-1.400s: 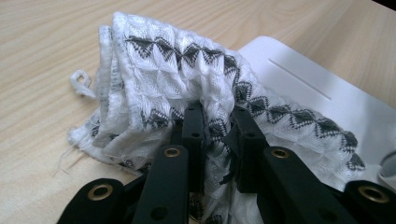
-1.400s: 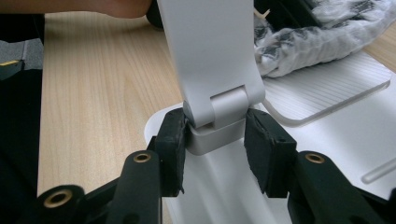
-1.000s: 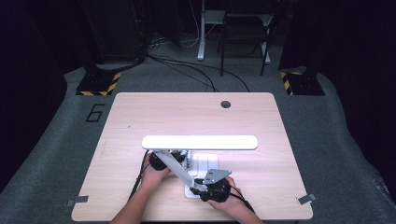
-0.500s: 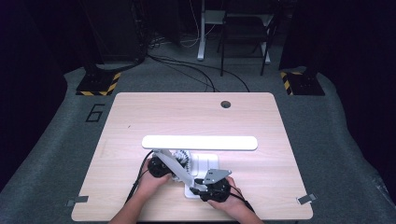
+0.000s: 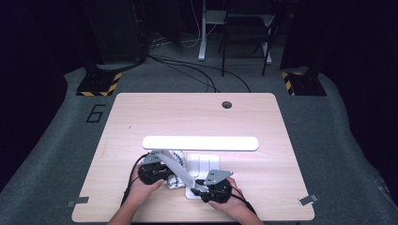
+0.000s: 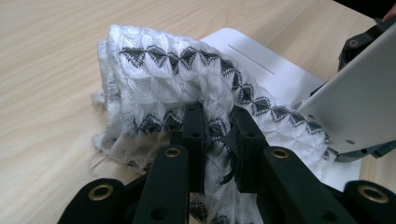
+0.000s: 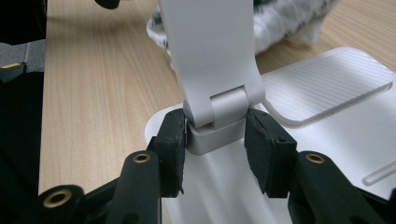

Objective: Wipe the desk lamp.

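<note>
- Two grippers are seen at work at the near edge of the wooden table, where a white desk lamp is being wiped with a cloth.
- Nearest the person, the right gripper is set astride the hinge block at the foot of the lamp arm; its left pad is pressed against the block, while whether the right pad touches it cannot be told, so the lamp appears to be steadied rather than moved.
- Beside it, the left gripper is pressed together on a bunched fold of the cloth, which is pinched between its jaws.
- White, loosely knitted fabric with rows of dark diamond shapes makes up the cloth; it is crumpled, resting partly on the table and touching the edge of the lamp base, just left of the arm.
- Matte white and free of visible marks, the base carries a ribbed clear panel on its top.
- Farther off, the long lamp head is held level above the tabletop and is lit.
- Wiping is judged to be under way around the arm and base; the head is untouched by the cloth, and how much has been cleaned cannot be told.
</note>
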Tool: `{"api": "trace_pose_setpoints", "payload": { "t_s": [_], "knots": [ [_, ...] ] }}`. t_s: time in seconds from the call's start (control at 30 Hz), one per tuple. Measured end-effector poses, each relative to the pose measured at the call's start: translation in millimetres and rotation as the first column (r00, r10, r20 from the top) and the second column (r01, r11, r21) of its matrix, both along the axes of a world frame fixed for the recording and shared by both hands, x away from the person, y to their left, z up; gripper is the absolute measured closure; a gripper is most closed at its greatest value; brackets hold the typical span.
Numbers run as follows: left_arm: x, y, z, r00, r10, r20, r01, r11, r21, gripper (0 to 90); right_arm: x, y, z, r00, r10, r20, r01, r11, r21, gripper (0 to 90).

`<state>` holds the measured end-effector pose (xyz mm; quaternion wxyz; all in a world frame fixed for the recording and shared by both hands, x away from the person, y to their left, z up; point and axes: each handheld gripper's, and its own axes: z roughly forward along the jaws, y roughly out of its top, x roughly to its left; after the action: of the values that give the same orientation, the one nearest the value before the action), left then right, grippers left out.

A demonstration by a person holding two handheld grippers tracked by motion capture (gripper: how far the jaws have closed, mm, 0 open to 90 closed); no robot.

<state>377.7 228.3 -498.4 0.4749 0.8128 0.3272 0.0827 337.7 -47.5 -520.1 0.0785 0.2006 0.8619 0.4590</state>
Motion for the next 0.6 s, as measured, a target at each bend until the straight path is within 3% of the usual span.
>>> {"api": "trace_pose_setpoints", "payload": {
  "t_s": [0.17,0.27,0.3,0.47,0.5,0.6],
  "knots": [
    [-8.8,33.9,13.7,0.9940,0.097,0.050,-0.097,0.9952,0.005,78.2,-0.1,0.3,0.4,1.0000,0.001,-0.006,-0.001,1.000,-0.001,55.5],
    [-12.6,44.3,16.1,0.9901,0.127,0.059,-0.128,0.9916,0.014,77.9,-0.7,0.9,0.3,0.9999,0.003,-0.012,-0.003,1.000,0.002,52.9],
    [-15.7,53.3,17.1,0.9841,0.165,0.065,-0.166,0.9860,0.013,77.7,-1.4,1.3,0.0,0.9999,0.008,-0.008,-0.008,1.000,0.005,50.1],
    [-20.4,71.1,17.3,0.9743,0.220,0.048,-0.220,0.9755,-0.002,77.4,-1.9,0.8,0.7,0.9998,0.007,-0.017,-0.007,1.000,-0.001,45.7],
    [-22.3,79.3,17.0,0.9682,0.246,0.046,-0.247,0.9689,0.015,77.4,-2.0,-0.7,1.7,0.9997,-0.003,-0.023,0.002,1.000,-0.012,44.6],
    [-24.5,87.0,15.6,0.9629,0.265,0.050,-0.267,0.9631,0.033,77.4,-1.7,-2.7,2.6,0.9999,-0.003,-0.016,0.003,1.000,-0.009,44.6]
  ]
}}
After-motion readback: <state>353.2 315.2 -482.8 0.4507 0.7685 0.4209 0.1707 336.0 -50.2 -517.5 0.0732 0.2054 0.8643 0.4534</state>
